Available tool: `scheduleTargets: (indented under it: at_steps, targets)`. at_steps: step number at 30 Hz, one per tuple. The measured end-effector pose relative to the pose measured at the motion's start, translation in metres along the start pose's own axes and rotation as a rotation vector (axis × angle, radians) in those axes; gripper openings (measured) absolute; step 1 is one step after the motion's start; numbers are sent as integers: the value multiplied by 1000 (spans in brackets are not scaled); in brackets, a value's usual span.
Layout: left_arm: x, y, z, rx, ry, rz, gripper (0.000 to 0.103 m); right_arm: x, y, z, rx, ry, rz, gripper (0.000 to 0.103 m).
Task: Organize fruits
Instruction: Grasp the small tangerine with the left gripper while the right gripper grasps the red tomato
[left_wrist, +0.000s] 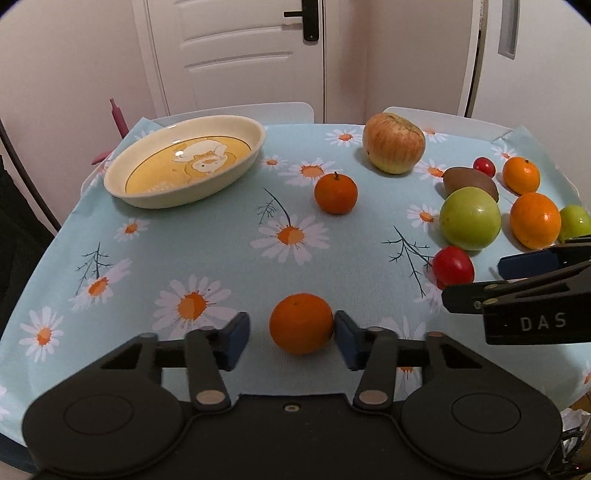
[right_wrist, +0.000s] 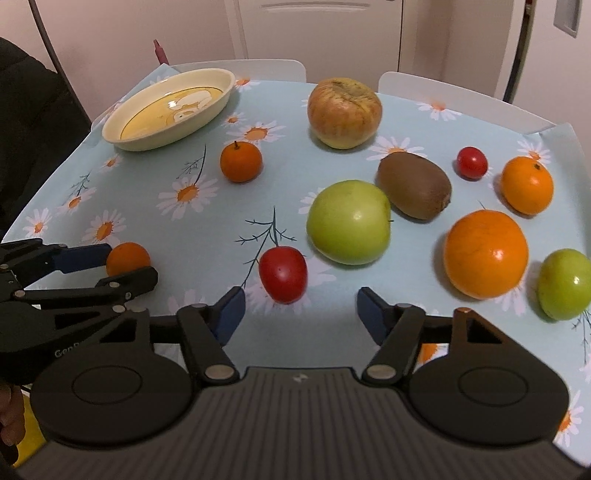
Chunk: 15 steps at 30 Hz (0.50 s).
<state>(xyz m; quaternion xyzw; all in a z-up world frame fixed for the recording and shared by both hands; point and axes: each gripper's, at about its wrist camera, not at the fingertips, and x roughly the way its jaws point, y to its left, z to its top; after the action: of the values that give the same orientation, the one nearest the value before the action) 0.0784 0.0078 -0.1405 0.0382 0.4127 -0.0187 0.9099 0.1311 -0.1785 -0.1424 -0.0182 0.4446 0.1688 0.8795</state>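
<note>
The small round orange mandarin (left_wrist: 301, 323) is bracketed by the left tongs (left_wrist: 291, 338), not yet pinched; firm, light, best taken across its middle. The right tongs (right_wrist: 299, 314) are held open, empty.

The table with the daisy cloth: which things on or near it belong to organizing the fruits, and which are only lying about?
Belong to the job:
- oval dish
- oranges, such as the near orange between the left tongs
- striped apple
- green apples
- kiwi
- red tomatoes
- right tongs

Just lying about:
- white chairs
- door
- pink object
</note>
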Motion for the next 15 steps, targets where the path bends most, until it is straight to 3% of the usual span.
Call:
scheduleTargets:
  at_steps: [2,11,13,15]
  targets:
    - [1,-1,1,-4,-3,-21,40,3,1,1,-1,3,5,76]
    - [1,-2,1,7,-4,-7,40,9,5,6,-22,-2,11,62]
    - [0,-2,1,7,-4,-3,40,10,6,8,-29,-3,11,49]
    - [-1,-1,1,4,-4,1,40,10,8,8,-40,-5,13,44]
